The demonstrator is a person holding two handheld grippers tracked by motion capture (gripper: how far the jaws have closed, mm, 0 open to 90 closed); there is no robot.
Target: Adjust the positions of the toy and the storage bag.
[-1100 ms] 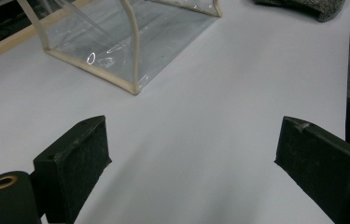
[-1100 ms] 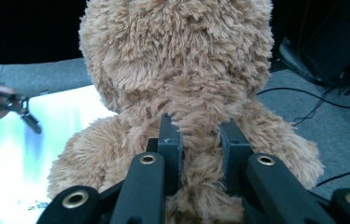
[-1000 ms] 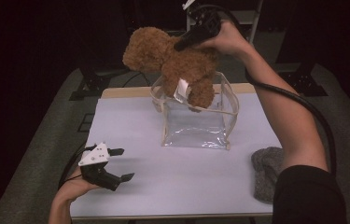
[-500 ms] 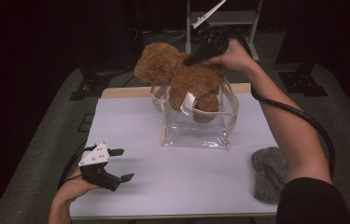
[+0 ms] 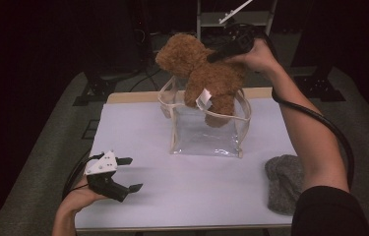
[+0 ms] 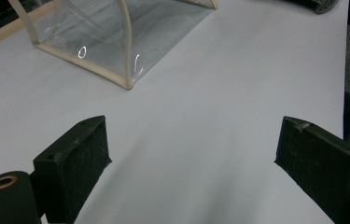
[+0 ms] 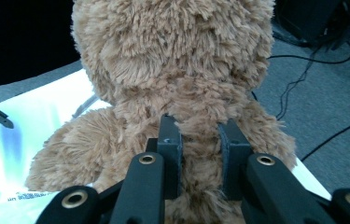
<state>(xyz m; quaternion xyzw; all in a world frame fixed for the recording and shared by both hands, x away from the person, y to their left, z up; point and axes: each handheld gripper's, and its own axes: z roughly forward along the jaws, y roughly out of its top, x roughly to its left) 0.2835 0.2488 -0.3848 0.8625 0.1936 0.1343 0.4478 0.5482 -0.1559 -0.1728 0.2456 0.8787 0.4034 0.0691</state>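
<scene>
— Above the clear bag point(image 5: 206, 132), what might go wrong?
— The teddy bear point(image 5: 206, 73) hangs half in; its legs could catch the rim and tip the bag over on the tabletop point(image 5: 187, 191).
— And each tool?
— Right tool point(image 7: 199, 140) pinches the bear's back; left tool point(image 5: 123, 174) rests wide, empty.

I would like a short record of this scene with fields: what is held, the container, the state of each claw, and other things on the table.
held thing: fluffy brown teddy bear, legs inside the bag's opening
container: clear plastic bag with cream edging, upright on the white table
right claw: shut on the bear's back
left claw: open, holds nothing, near the table's front left corner
other thing: grey fuzzy cloth at the table's right edge
</scene>
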